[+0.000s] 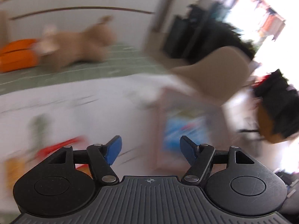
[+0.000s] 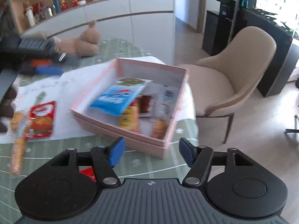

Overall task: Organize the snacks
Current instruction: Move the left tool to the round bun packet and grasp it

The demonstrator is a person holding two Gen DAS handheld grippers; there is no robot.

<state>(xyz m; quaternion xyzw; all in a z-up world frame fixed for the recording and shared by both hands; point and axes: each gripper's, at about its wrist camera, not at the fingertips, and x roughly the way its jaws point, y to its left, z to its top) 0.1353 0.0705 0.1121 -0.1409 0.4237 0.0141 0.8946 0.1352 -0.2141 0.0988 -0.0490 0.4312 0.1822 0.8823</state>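
Note:
A pink box (image 2: 173, 123) sits on the table and holds several snacks, with a blue packet (image 2: 115, 99) lying on top, a yellow packet (image 2: 129, 119) and an orange one (image 2: 158, 128) below it. A red snack bag (image 2: 42, 119) and a long biscuit pack (image 2: 17, 145) lie on white paper to the box's left. My right gripper (image 2: 150, 153) is open and empty, just in front of the box's near corner. My left gripper (image 1: 150, 151) is open and empty; its view is blurred, showing the box (image 1: 162, 112), blue packet (image 1: 184, 128) and a red bag (image 1: 61, 147).
A green tablecloth (image 2: 140, 164) covers the table. A plush toy (image 2: 82, 43) lies at the far side, with the other gripper (image 2: 33, 46) at upper left. A beige chair (image 2: 233, 78) stands right of the table. A white cabinet (image 2: 112, 18) is behind.

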